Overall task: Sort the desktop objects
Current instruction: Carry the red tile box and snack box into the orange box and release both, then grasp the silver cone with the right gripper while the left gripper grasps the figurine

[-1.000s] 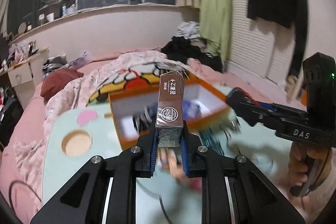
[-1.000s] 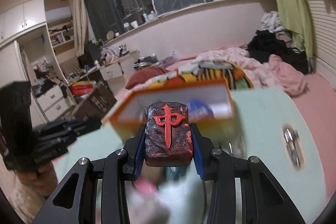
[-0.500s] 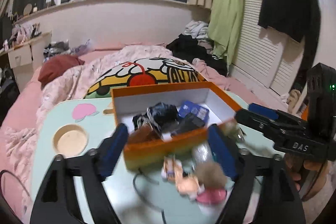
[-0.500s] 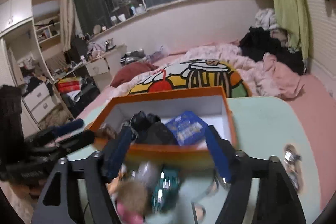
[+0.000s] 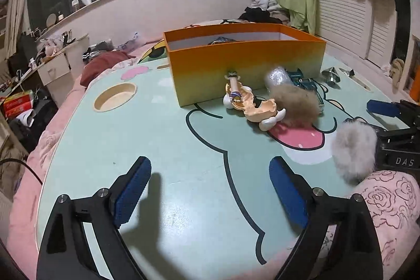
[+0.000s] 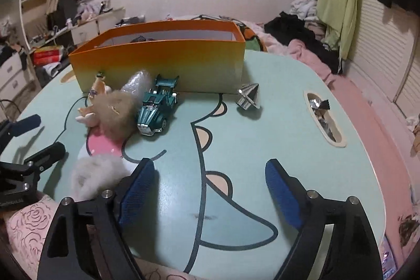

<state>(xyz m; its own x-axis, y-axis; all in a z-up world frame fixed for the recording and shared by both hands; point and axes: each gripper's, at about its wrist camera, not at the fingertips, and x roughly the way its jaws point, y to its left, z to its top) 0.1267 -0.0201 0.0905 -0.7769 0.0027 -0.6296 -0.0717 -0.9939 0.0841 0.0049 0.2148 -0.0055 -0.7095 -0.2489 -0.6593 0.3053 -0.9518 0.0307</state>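
Note:
An orange box (image 5: 246, 64) (image 6: 162, 62) stands at the far side of the mint cartoon table (image 5: 162, 148) (image 6: 262, 133). In front of it lie a small figurine (image 5: 249, 104), a brown fur ball (image 5: 294, 104) (image 6: 115, 109), a silver wrapped item (image 6: 136, 83), a teal toy car (image 6: 157, 106) and a silver cone (image 6: 248, 96). A grey fur ball (image 5: 353, 151) (image 6: 97, 175) lies nearer. My left gripper (image 5: 210, 190) hangs low over bare table, jaws still opening, nothing between them. My right gripper (image 6: 207, 190) is likewise opening and empty.
The table has a round cup recess (image 5: 115, 96) at the left and a slot (image 6: 323, 117) with foil bits at the right. A rose-patterned pink sleeve (image 5: 388, 204) lies at the near edge. A pink bed, clothes and cluttered shelves surround the table.
Both grippers let go of their items, a dark wrapped box and a red-marked mahjong tile, over the orange box, opened wide, then dropped low and drew back toward the table's near side.

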